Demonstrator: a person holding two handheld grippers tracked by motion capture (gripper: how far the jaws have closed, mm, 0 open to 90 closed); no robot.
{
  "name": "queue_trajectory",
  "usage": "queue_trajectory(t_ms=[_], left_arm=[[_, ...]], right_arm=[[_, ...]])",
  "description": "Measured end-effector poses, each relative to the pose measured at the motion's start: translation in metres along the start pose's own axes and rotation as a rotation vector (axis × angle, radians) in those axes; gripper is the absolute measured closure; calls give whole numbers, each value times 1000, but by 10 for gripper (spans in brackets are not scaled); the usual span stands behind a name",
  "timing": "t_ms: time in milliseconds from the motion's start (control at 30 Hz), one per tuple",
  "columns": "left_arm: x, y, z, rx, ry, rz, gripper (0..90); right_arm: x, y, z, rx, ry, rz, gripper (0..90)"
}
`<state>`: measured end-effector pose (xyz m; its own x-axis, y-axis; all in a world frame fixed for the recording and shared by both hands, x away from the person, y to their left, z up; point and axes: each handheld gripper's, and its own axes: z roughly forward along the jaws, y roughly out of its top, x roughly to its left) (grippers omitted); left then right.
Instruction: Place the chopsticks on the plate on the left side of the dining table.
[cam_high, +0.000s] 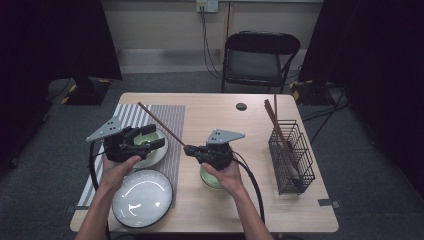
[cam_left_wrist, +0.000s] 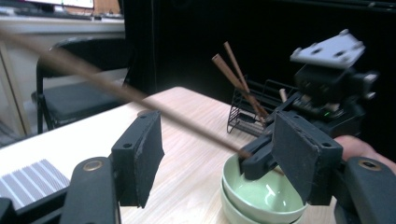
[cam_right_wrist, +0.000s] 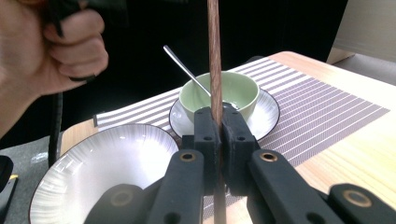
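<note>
My right gripper (cam_high: 189, 149) is clamped on one chopstick (cam_high: 161, 125); my left gripper (cam_high: 156, 137) gapes, empty. Placing it remains; two more wait in the rack (cam_high: 292, 155).

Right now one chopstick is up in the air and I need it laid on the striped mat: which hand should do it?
Probably the right: its gripper is shut on the chopstick, whose far end already hangs over the striped mat.
</note>
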<state>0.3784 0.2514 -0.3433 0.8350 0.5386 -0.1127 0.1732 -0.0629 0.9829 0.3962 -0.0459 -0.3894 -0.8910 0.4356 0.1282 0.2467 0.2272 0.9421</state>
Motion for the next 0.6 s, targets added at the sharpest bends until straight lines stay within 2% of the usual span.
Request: queue_trajectory(t_ms=[67,200,267,367,433,600], left_arm=[[-3,3,-2,-12,0,20,335],[-4,3,-1,-14,-9,27,329],[-3,1,0,-6,5,31,326],[1,-4,1,-8,37,38,335],[4,-7,2,-4,44,30,338],[6,-9,1,2,69,63,353]], right_arm=[[1,-1,2,11,6,0,864],[8,-2,9,38,28,-20,864],[13,-2,12,48,47,-38,865],[17,-3,15,52,44,-49,865],[17,-4,16,58,41,-48,865],[18,-3,13,64,31,-56,865]])
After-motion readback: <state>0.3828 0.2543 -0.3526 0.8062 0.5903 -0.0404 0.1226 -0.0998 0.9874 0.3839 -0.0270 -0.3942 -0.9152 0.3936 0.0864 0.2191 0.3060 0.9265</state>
